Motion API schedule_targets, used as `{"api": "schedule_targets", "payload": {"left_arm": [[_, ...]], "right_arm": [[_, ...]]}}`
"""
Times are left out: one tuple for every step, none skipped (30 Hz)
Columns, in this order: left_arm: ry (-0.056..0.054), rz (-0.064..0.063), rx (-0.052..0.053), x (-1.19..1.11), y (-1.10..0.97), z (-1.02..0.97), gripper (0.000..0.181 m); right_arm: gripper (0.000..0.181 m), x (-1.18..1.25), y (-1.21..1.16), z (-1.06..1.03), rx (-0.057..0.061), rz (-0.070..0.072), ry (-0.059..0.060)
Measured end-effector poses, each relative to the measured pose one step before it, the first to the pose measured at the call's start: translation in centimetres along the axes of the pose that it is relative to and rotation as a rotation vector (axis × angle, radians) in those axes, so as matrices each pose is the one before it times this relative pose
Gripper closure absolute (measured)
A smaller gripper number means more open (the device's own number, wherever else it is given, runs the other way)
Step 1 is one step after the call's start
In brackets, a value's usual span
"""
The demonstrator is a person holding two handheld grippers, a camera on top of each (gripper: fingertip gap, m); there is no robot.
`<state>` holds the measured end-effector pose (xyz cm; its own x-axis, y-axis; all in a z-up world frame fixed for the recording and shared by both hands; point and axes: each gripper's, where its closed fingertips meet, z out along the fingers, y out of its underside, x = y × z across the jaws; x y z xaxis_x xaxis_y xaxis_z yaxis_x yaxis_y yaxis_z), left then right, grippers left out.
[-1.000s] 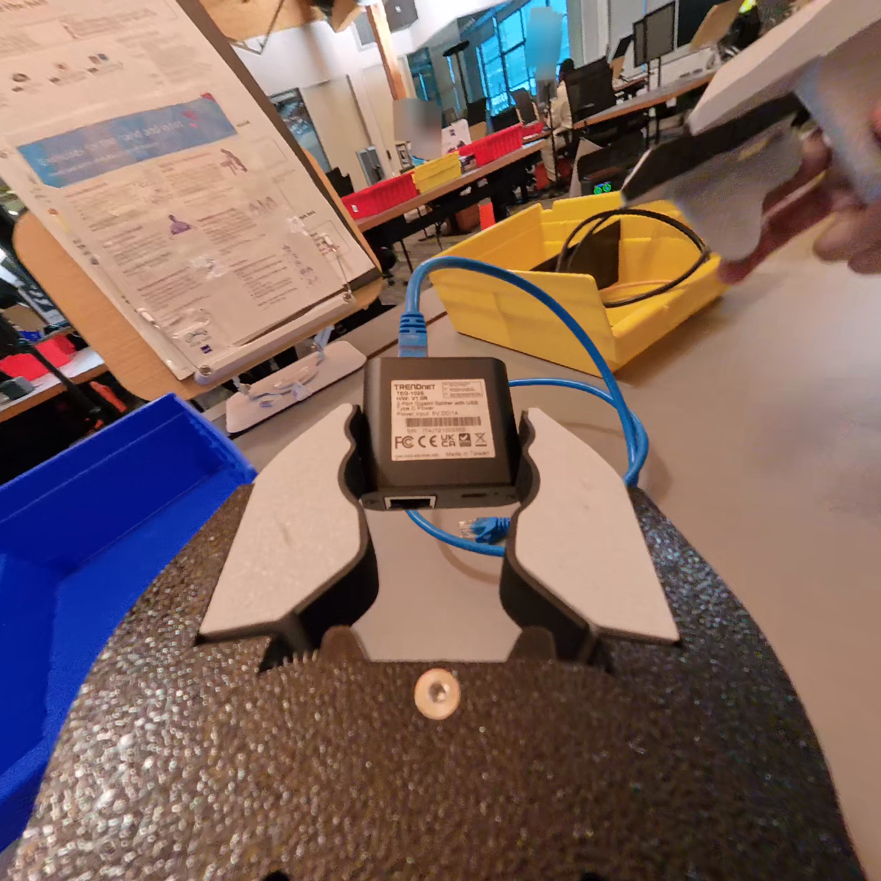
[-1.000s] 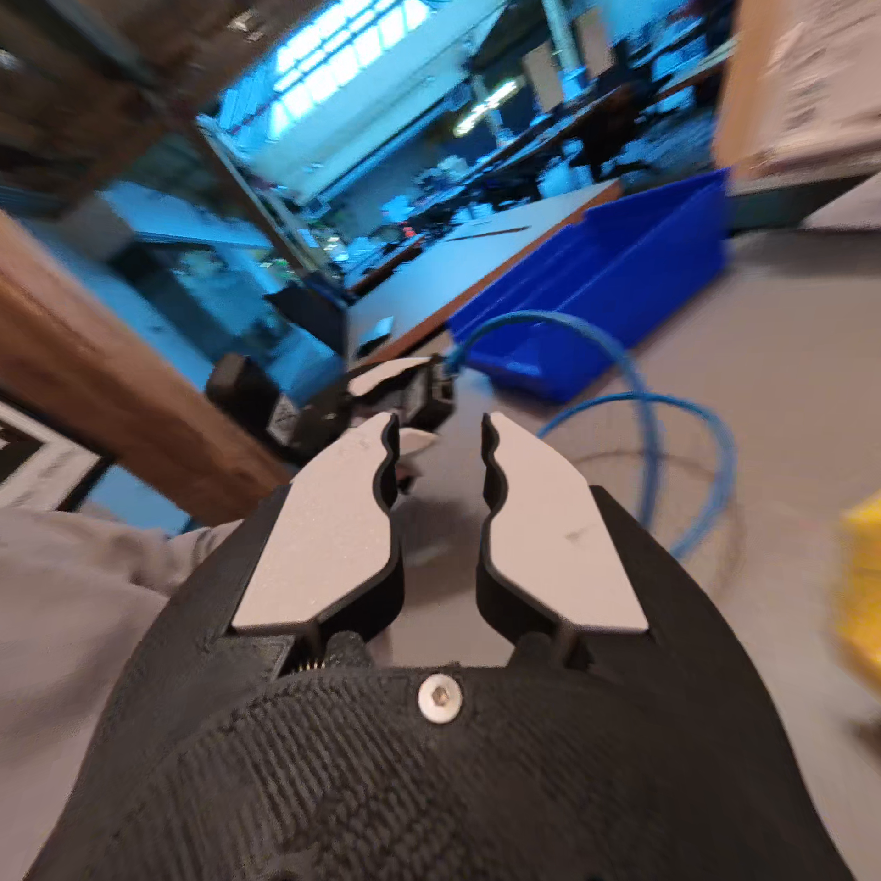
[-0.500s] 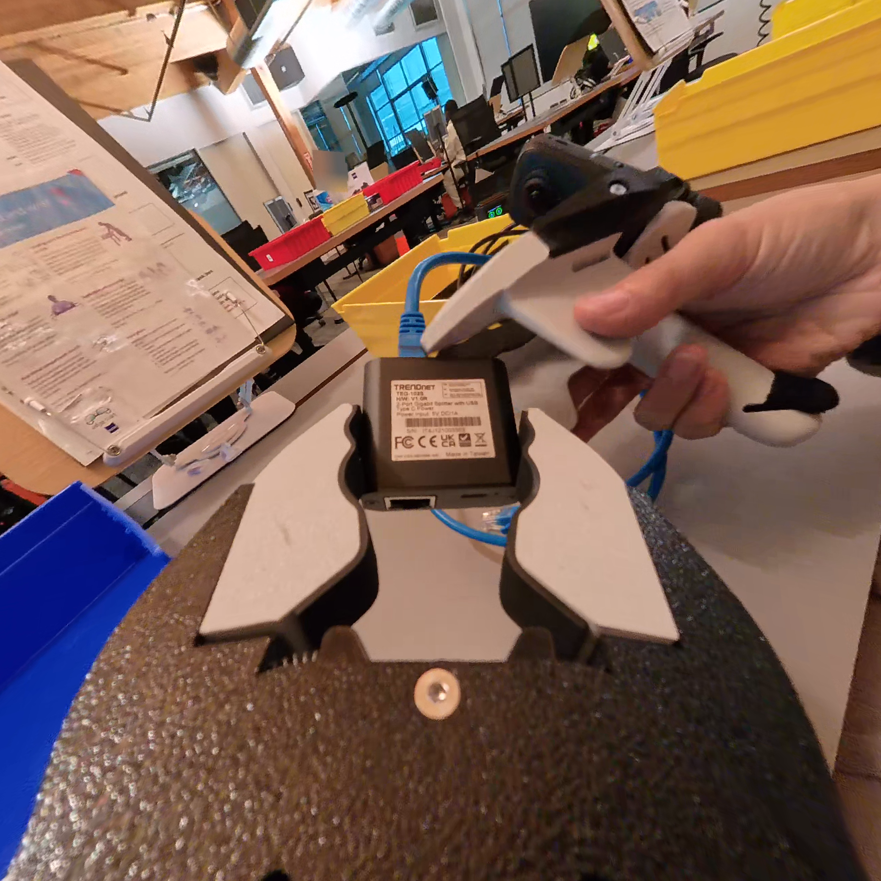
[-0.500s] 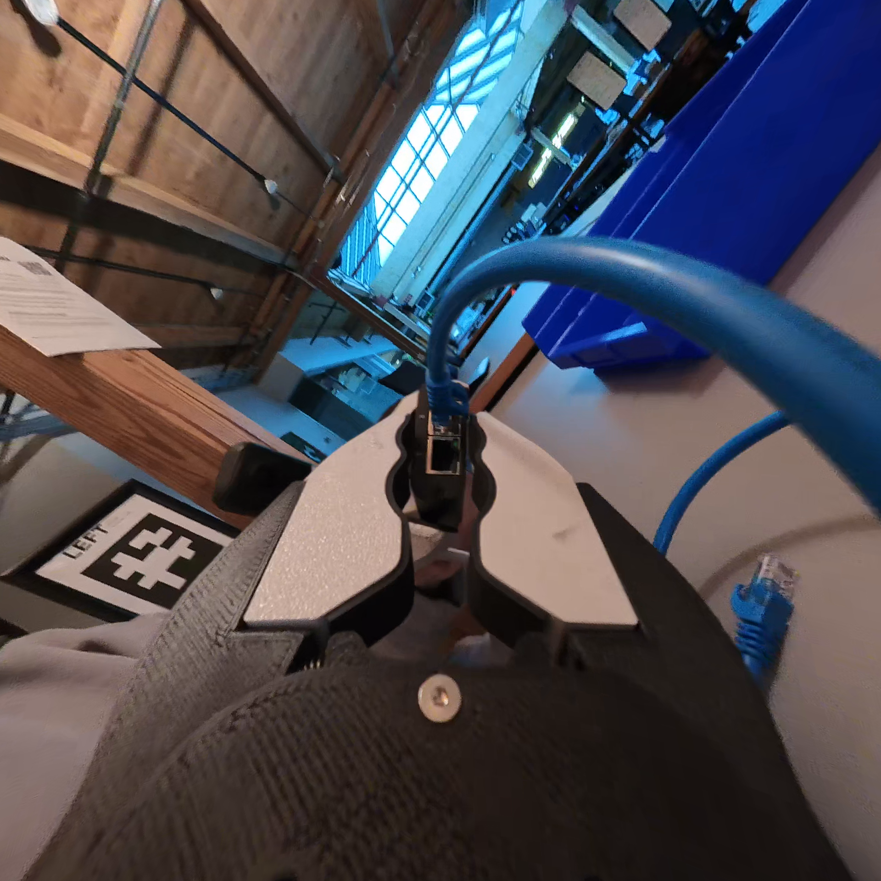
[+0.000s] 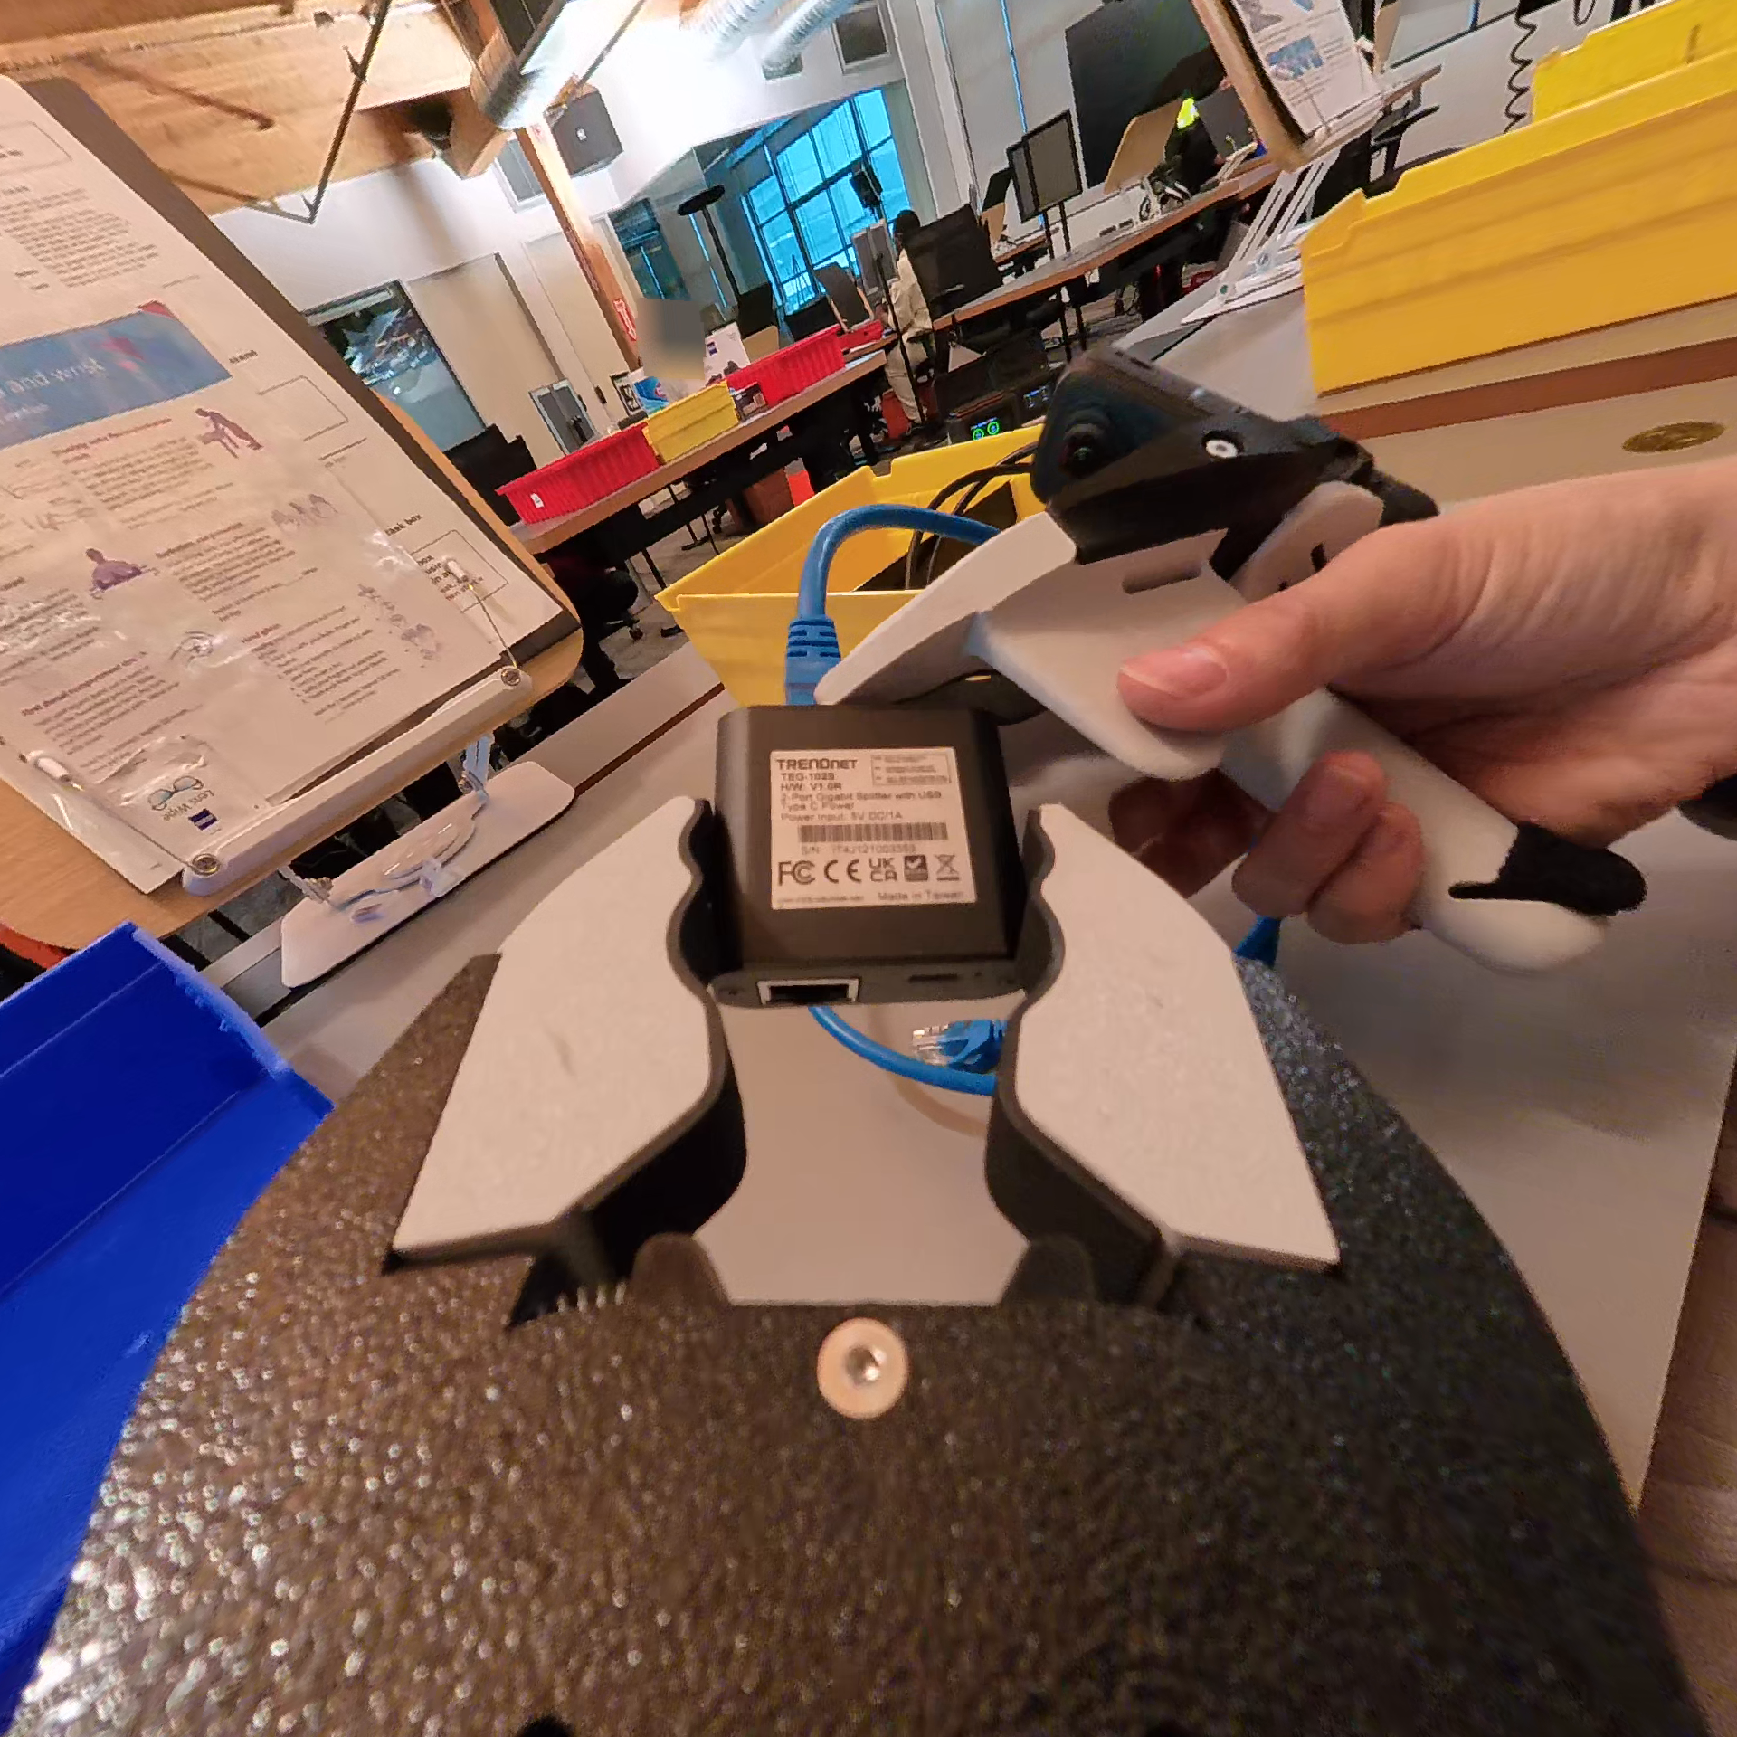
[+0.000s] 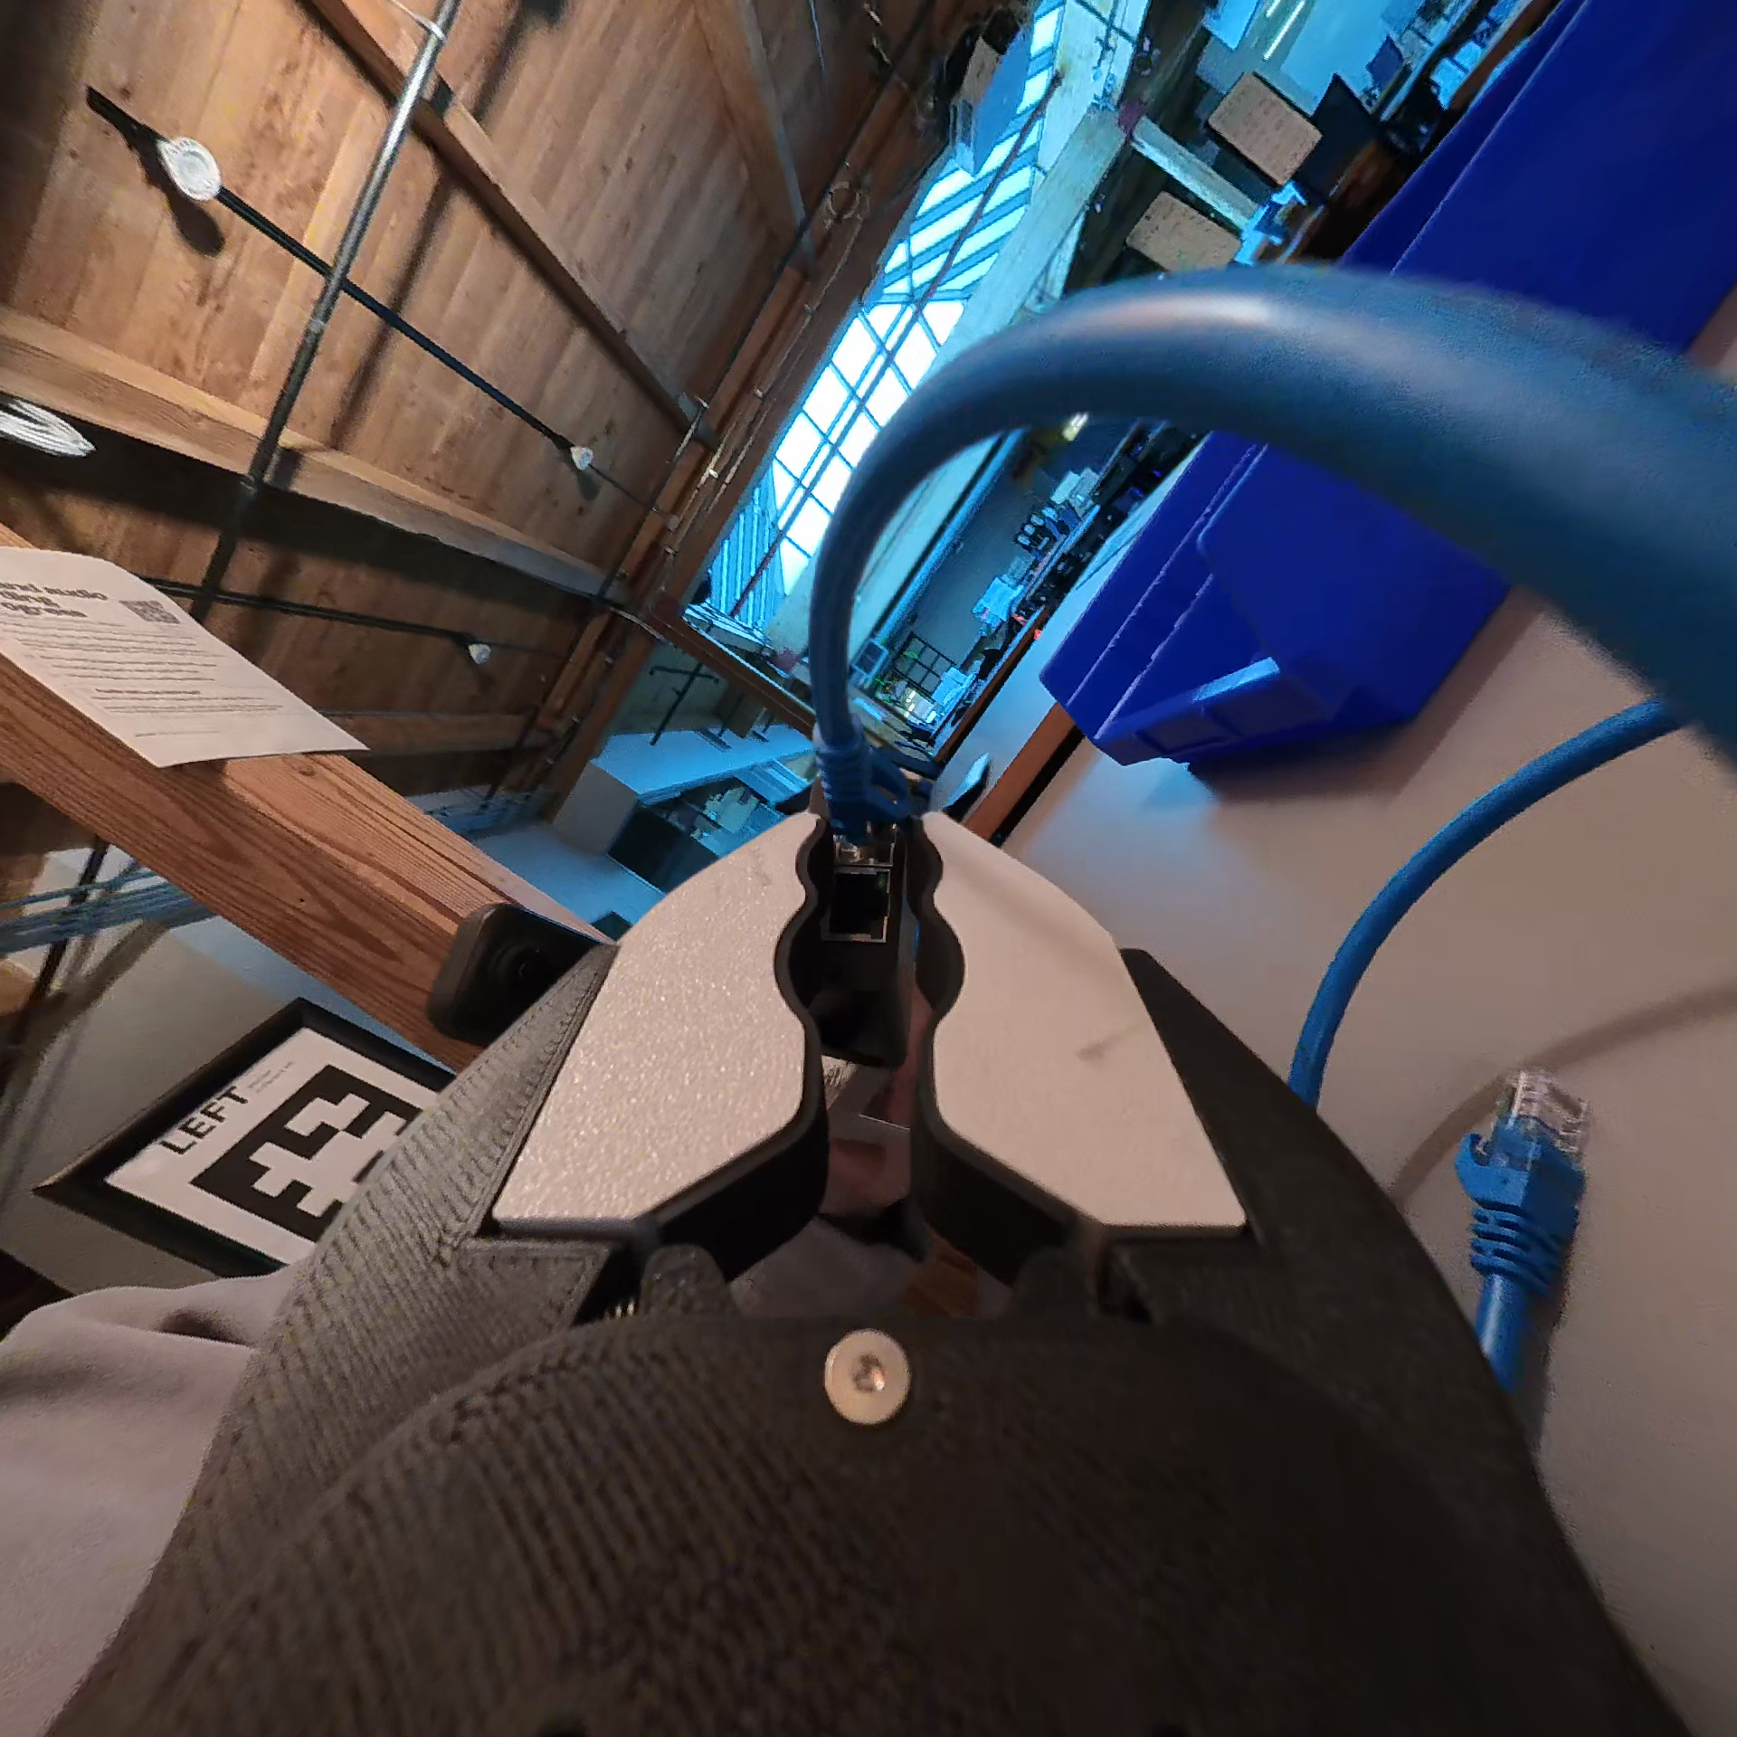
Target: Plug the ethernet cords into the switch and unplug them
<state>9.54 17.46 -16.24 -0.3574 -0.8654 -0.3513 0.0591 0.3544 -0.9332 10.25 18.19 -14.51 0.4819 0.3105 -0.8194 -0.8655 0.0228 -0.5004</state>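
The black switch (image 5: 865,846) sits label-up between my left gripper's (image 5: 865,827) fingers, which are shut on its sides above the table. A blue ethernet cord (image 5: 813,649) is plugged into its far end; the near port is empty. The cord's free plug (image 5: 959,1043) lies on the table under the switch. My right gripper (image 6: 867,832), held by a hand, comes in from the far right, one finger (image 5: 940,649) lying over the switch's far end. In the right wrist view its jaws are closed on the switch (image 6: 860,940) just below the plugged connector (image 6: 851,780). The free plug (image 6: 1523,1165) lies at the right.
A blue bin (image 5: 113,1081) stands at the left, also in the right wrist view (image 6: 1316,639). A yellow bin (image 5: 752,602) with black cable is behind the switch. A tilted document stand (image 5: 235,564) is at the back left. Grey table (image 5: 1457,1128) lies at the right. Only a small space, under 4 cm, lies between the two pairs of fingers.
My right gripper swung in from the upper right to the switch's far end and narrowed its jaws around it. My left gripper kept holding the switch.
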Motion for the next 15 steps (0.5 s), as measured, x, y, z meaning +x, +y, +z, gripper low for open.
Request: {"api": "schedule_targets", "payload": {"left_arm": [[-0.0022, -0.0024, 0.0007, 0.002, -0.015, 0.021, 0.120], [-0.0035, 0.0005, 0.0009, 0.005, -0.022, 0.006, 0.120], [-0.0011, -0.0007, 0.0011, 0.008, -0.021, 0.015, 0.120], [0.0004, -0.0050, 0.0027, 0.002, -0.040, -0.006, 0.120], [-0.0015, -0.0056, 0.0031, -0.033, -0.061, -0.008, 0.120], [-0.0016, -0.0036, 0.0044, -0.023, -0.074, -0.032, 0.120], [-0.0002, -0.0031, 0.0036, -0.010, -0.086, -0.025, 0.120], [0.0009, -0.0040, 0.0042, -0.007, -0.088, -0.028, 0.120], [-0.0007, -0.0002, 0.0041, 0.025, -0.083, -0.021, 0.120], [-0.0040, 0.0024, -0.0029, 0.034, 0.031, 0.029, 0.120], [-0.0065, 0.0017, -0.0036, 0.021, 0.074, 0.079, 0.120], [-0.0070, 0.0019, -0.0086, 0.026, 0.183, 0.108, 0.120], [-0.0092, 0.0086, -0.0096, 0.012, 0.248, 0.085, 0.120], [-0.0129, 0.0133, -0.0015, 0.002, 0.172, 0.048, 0.120], [-0.0150, 0.0159, -0.0119, 0.023, 0.281, 0.087, 0.120]], "right_arm": [[0.167, -0.026, -0.011, 0.026, 0.0079, 0.0081, -0.0065], [0.167, -0.007, -0.026, 0.010, 0.0089, -0.0015, -0.0033], [0.167, -0.020, -0.021, 0.019, 0.0092, -0.0081, -0.0011], [0.167, -0.035, -0.033, 0.016, 0.0081, -0.0082, 0.0012], [0.167, -0.045, -0.037, 0.053, 0.0099, -0.0133, 0.0037], [0.167, -0.084, -0.026, 0.062, 0.0100, -0.0149, 0.0023], [0.167, -0.091, -0.033, 0.053, 0.0096, -0.0086, -0.0009], [0.167, -0.105, -0.015, 0.032, 0.0101, -0.0101, -0.0026], [0.167, -0.135, -0.003, 0.006, 0.0053, -0.0306, -0.0031], [0.167, -0.059, 0.007, -0.024, 0.0020, -0.0439, 0.0059], [0.168, 0.012, -0.004, -0.027, 0.0029, -0.0372, 0.0092], [0.168, 0.130, 0.022, -0.060, 0.0077, -0.0233, 0.0144], [0.167, 0.221, 0.101, -0.048, 0.0043, 0.0005, 0.0153], [0.167, 0.124, 0.074, -0.032, 0.0011, -0.0021, 0.0016], [0.168, 0.162, 0.104, -0.049, -0.0035, -0.0145, 0.0039]]}}
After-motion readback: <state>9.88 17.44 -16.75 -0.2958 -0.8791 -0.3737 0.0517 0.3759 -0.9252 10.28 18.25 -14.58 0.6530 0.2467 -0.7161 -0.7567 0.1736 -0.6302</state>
